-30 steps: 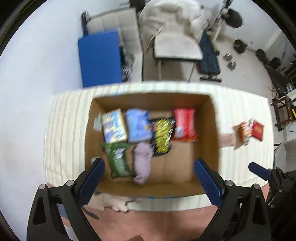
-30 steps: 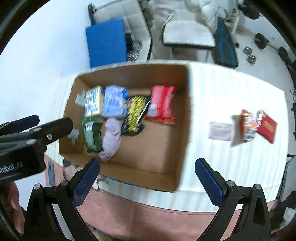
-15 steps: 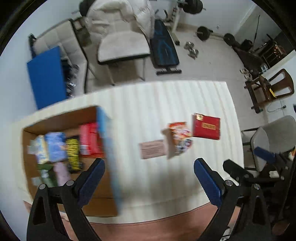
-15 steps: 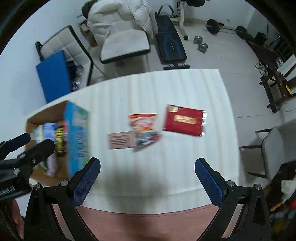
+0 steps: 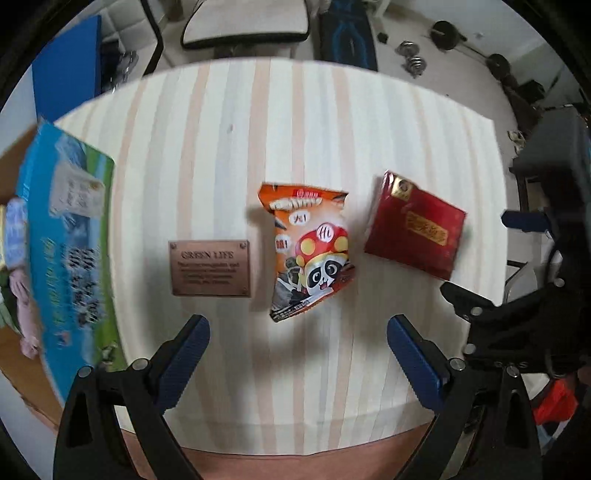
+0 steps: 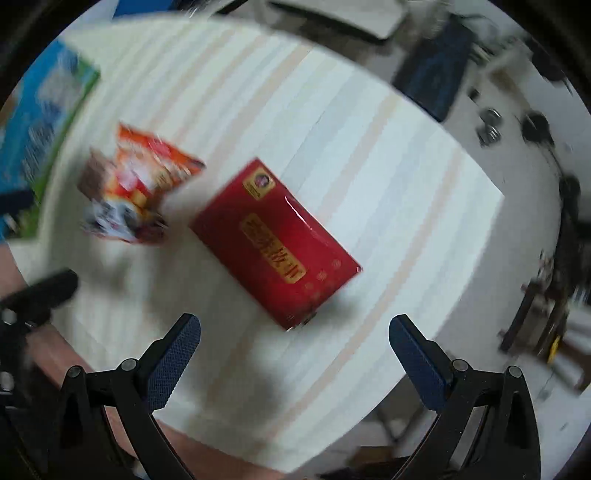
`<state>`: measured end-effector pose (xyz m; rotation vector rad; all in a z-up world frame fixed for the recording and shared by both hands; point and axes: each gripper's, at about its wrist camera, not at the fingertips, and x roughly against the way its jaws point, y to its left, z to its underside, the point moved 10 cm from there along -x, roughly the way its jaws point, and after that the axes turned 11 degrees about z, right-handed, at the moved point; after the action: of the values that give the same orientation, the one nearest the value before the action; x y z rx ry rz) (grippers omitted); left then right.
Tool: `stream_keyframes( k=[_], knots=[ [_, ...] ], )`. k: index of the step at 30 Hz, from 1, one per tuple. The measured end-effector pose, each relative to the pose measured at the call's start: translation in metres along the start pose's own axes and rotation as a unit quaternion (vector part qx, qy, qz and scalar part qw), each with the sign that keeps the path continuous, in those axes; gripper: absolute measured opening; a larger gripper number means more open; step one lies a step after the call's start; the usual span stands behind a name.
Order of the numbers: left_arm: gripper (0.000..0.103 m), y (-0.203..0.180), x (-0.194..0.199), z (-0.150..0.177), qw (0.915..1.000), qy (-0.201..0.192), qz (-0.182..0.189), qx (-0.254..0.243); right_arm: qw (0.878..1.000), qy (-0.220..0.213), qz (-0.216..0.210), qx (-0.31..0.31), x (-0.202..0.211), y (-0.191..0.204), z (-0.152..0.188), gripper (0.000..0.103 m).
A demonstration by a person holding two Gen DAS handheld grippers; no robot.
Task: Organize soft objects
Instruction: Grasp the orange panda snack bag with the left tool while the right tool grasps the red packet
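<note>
An orange snack bag with a panda [image 5: 308, 251] lies on the striped table [image 5: 258, 129], straight ahead of my open left gripper [image 5: 299, 360]. To its right lies a red packet with gold lettering [image 5: 415, 232]. In the right wrist view the red packet [image 6: 275, 242] sits just beyond my open right gripper [image 6: 295, 356], with the orange bag [image 6: 138, 188] blurred at the left. Both grippers hold nothing. The cardboard box with its blue printed side [image 5: 66, 258] stands at the left edge; a pink soft item [image 5: 22, 306] shows inside it.
A brown plaque reading GREEN LIFE [image 5: 209, 267] lies left of the orange bag. The right gripper's black body [image 5: 535, 314] shows at the right of the left wrist view. Beyond the table stand a chair [image 5: 243, 22], a bench and weights on the floor.
Both grippers swung from over the box to the right and dropped closer to the table. The orange bag and red packet now fill the views; the box has slid to the left edge.
</note>
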<state>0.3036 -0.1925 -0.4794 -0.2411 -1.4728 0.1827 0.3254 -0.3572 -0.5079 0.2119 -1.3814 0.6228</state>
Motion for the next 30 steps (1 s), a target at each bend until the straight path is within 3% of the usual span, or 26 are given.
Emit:
stream_keyframes(
  k=[5, 10, 14, 19, 21, 22, 27, 30],
  knots=[
    [0.099, 0.010, -0.015, 0.007, 0.9997, 0.008, -0.005, 0.024, 0.993, 0.006, 0.034, 0.112, -0.039, 0.015, -0.015, 0.103],
    [0.099, 0.018, -0.019, 0.009, 0.9993, 0.019, -0.004, 0.032, 0.990, 0.012, 0.030, 0.139, -0.061, 0.022, -0.026, 0.103],
    [0.099, 0.023, -0.018, 0.003, 0.9992, 0.018, -0.007, 0.036, 0.996, 0.013, 0.000, 0.083, -0.058, 0.007, -0.032, 0.095],
    [0.099, 0.021, -0.022, -0.001, 0.9992, 0.023, -0.004, 0.033, 0.998, 0.051, -0.023, -0.036, -0.062, -0.027, -0.017, 0.082],
    [0.099, 0.018, -0.026, -0.007, 0.9994, 0.026, -0.015, 0.019, 0.990, 0.086, -0.043, -0.105, -0.067, -0.039, -0.002, 0.081],
    [0.099, 0.016, -0.032, -0.009, 0.9991, 0.033, -0.022, 0.010, 0.980, 0.112, -0.059, -0.154, -0.072, -0.046, 0.011, 0.081],
    [0.099, 0.012, -0.049, -0.019, 0.9967, 0.068, -0.042, -0.009, 0.964, 0.120, -0.088, -0.220, -0.074, -0.062, 0.034, 0.081],
    [0.077, 0.012, -0.054, -0.027, 0.9951, 0.078, -0.056, -0.022, 0.958, 0.114, -0.114, -0.239, -0.072, -0.070, 0.037, 0.082]
  ],
)
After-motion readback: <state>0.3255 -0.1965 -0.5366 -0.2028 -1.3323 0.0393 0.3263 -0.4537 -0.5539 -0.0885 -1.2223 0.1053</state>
